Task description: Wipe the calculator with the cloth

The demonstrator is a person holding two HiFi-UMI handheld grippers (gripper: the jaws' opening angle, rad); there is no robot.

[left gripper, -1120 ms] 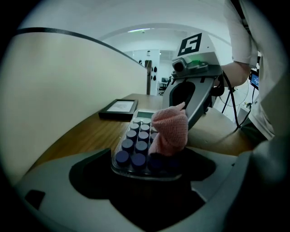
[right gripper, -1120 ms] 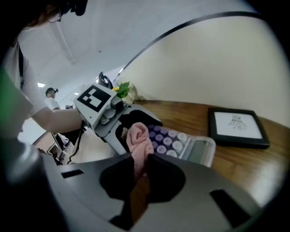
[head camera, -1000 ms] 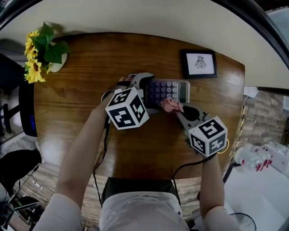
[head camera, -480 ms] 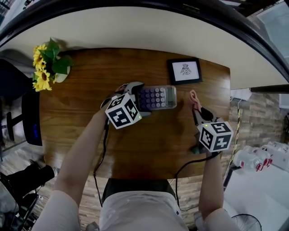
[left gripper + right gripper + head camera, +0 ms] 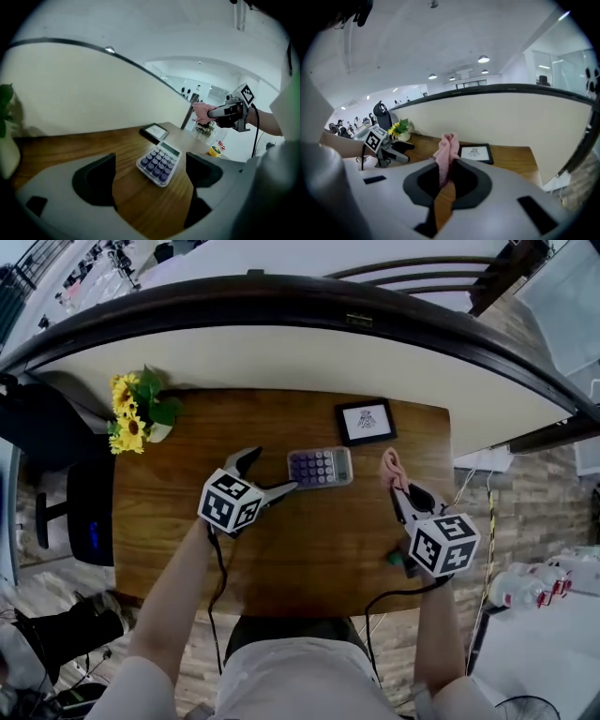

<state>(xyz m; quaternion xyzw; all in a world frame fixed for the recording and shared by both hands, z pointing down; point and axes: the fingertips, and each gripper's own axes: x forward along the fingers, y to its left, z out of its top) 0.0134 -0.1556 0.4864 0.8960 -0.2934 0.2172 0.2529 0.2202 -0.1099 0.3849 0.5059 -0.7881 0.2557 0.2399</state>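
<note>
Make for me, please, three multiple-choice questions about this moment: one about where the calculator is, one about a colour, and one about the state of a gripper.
1. Where is the calculator?
A. Flat on the table
B. On the floor
C. In a drawer

2. What colour is the cloth in the right gripper?
A. White
B. Pink
C. Blue

3. How do the jaws of the left gripper stand?
A. Shut on the calculator
B. Shut on the cloth
C. Apart, holding nothing

Answers:
1 A: the head view shows it lying on the wood, with neither gripper touching it.
2 B: the right gripper view shows a pink strip pinched between the jaws.
3 C: the left gripper view shows both jaws wide apart, with the calculator ahead of them on the table.
</note>
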